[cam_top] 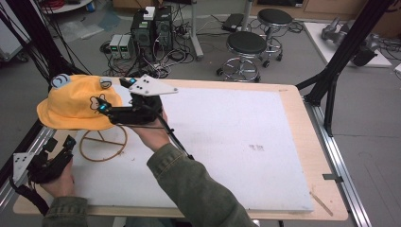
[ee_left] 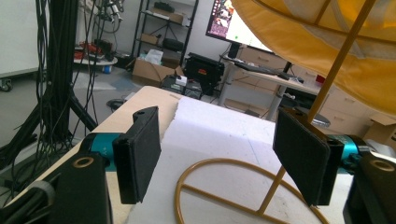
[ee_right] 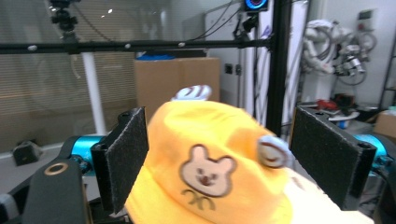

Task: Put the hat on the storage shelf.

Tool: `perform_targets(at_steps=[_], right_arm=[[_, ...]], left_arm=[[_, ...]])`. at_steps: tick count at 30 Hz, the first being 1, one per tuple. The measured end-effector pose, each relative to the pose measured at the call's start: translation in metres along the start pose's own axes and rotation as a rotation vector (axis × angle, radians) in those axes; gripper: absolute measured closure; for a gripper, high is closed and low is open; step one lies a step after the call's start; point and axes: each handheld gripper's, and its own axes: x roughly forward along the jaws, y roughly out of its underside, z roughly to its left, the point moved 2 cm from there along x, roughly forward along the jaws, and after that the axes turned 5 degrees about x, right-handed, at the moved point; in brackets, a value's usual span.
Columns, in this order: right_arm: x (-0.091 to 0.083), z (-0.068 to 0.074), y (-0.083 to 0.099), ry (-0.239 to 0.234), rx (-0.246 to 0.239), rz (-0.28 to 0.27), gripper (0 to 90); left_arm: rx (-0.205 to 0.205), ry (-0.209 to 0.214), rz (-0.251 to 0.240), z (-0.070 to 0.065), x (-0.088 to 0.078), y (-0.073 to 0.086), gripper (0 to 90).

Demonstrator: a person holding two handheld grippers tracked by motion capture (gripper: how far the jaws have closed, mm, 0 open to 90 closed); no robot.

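Nearest the person, the left hand-held gripper (cam_top: 59, 151) rests at the near-left corner of the worktop (cam_top: 288, 94), a pale wooden board overlaid with a white foam sheet (cam_top: 227, 142). In the left gripper view its two black padded jaws stand well apart with nothing pressed between them: released. It points at the gold wire hat stand (ee_left: 224, 186); the upright stem runs close by the right-hand pad (ee_left: 299, 158), though contact cannot be confirmed. Judgement: this hand-held gripper is parked near the ring base, placed to steady the light stand should it tip.

Further in, the stand's ring base (cam_top: 103, 144) lies flat on the foam sheet, and its stem rises under the hat.

Above it, the yellow fabric bucket hat with a rabbit emblem and small stuffed ears (cam_top: 75, 101) sits on top of the stand, brim spread and overhanging the worktop's left edge. The task's thing is therefore on its stand, at the far-left of the worktop.

The right hand-held gripper (cam_top: 106, 109), reaching across from the sleeved forearm (cam_top: 189, 184), is level with the crown. In the right gripper view the hat (ee_right: 205, 163) lies between the jaws, but the pads stand clear of the fabric on both sides: opened, not grasping. Judgement: the hat appears placed and let go; its seating on the stand looks stable.

Beyond the worktop: stools and electronics on the floor.
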Motion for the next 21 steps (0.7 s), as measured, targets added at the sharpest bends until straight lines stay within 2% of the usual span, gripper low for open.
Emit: perform_targets(at_steps=[13,21], right_arm=[[-0.059,-0.049,-0.017,0.141,0.045,-0.085,19.1],[-0.102,-0.064,-0.027,0.207,0.029,-0.145,19.4]], left_arm=[[-0.018,-0.022,-0.005,0.004,-0.002,0.0,32.4],[-0.009,-0.021,-0.005,0.003,-0.004,-0.001,32.4]])
